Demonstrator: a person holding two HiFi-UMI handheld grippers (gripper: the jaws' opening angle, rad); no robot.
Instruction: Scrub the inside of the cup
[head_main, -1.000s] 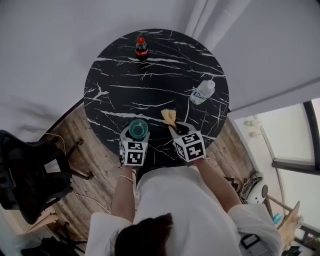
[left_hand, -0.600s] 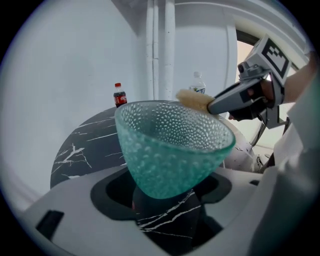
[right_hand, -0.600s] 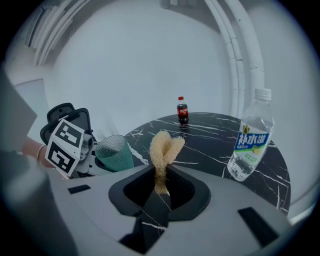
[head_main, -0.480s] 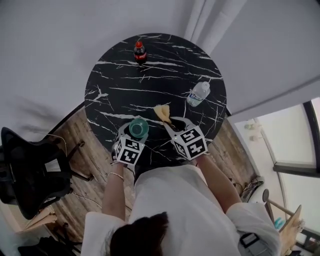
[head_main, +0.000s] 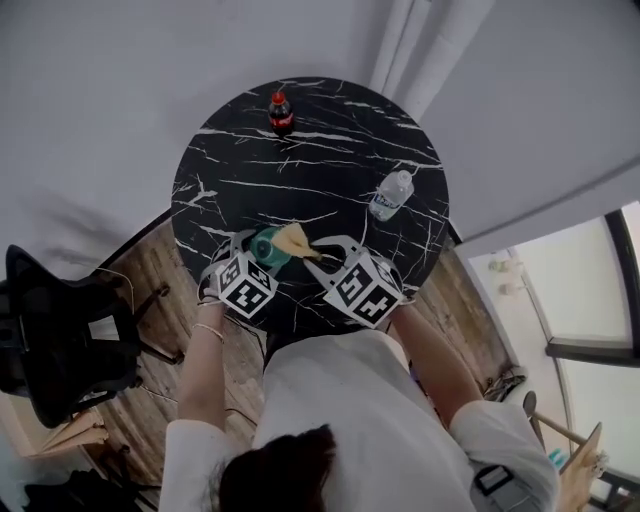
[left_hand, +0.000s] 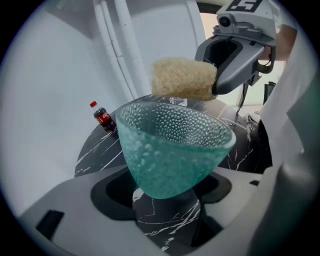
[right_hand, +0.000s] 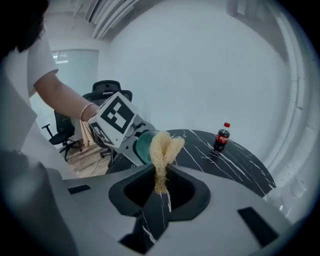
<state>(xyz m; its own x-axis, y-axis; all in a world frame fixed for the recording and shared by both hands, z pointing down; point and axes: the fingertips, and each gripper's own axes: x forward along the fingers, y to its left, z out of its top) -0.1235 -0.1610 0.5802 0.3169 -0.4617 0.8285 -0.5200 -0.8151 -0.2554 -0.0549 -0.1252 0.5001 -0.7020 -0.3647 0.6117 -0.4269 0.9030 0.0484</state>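
1. Both grippers are rising off the round black marble-patterned table (head_main: 310, 170) and rolling inwards towards one another, where a second ago they were standing side by side lower down.
2. The translucent teal dimpled glass cup (left_hand: 172, 147), which was upright with its mouth facing up, is now tipping over so that its open mouth is turning towards the other hand.
3. The pale yellow fibrous loofah sponge (left_hand: 182, 79) is coming across from beside the cup to sit right at its far rim. It is not inside yet, and I cannot tell whether it is brushing the glass.
4. To my eye this is the lining-up before scrubbing; no scrubbing of the inside looks to be happening yet.
5. The left gripper (left_hand: 167, 200) is holding its jaws wide and clamping them round the cup's narrow lower body, keeping the cup lifted clear of the table.
6. The right gripper (right_hand: 160, 195) is keeping its jaws nearly together, pinching the sponge's thin tail so the fluffy end is sticking out forward towards the cup.
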